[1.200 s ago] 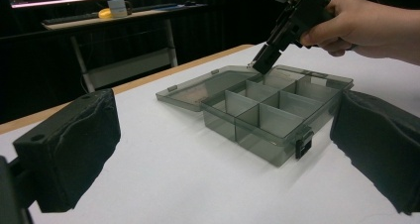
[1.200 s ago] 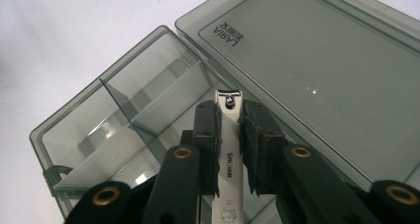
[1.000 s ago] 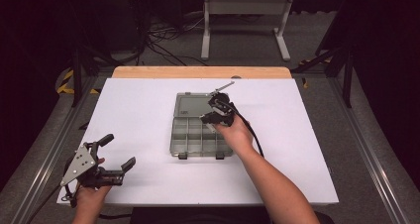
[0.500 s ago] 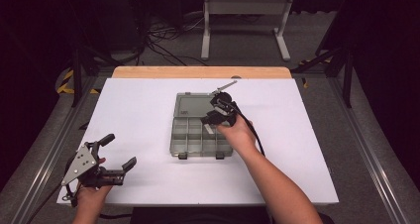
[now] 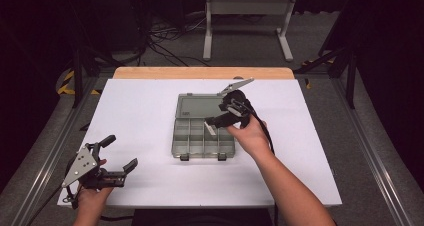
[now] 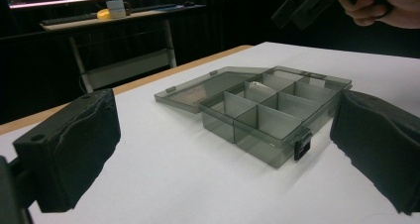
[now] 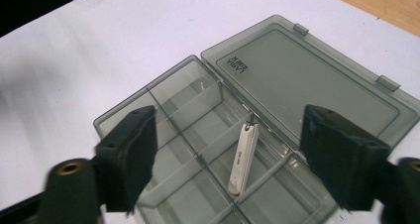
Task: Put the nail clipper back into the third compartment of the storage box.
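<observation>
Both grippers were spread wide with nothing pinched. Your right gripper point(image 5: 218, 120) hung above the far right part of the organizer box, jaws apart on either side of the stick below; your left gripper point(image 5: 116, 155) rested low at the near left corner of the table point(image 5: 150, 111), well apart from the work and simply facing the box. Working down by size: the white table top carried one thing, the smoky clear organizer box point(image 5: 204, 136), its lid point(image 7: 317, 80) thrown fully back and lying flat on the far side, the two latches point(image 6: 302, 147) on the near wall hanging loose. Inside, thin dividers split the tray into small compartments, all looking bare but one. Smallest item: a slim white stick point(image 7: 243, 157), something like a USB drive with a little loop at one end, lying along a compartment in the row next to the lid hinge, directly beneath your right gripper's open jaws. You were, by my reading, at the placing step, with the stick sitting released in its cell and no contact from either jaw. Next move, as I judge it, called for lifting the right gripper straight up clear of the dividers, then catching the lid's far edge and swinging it over to shut.
</observation>
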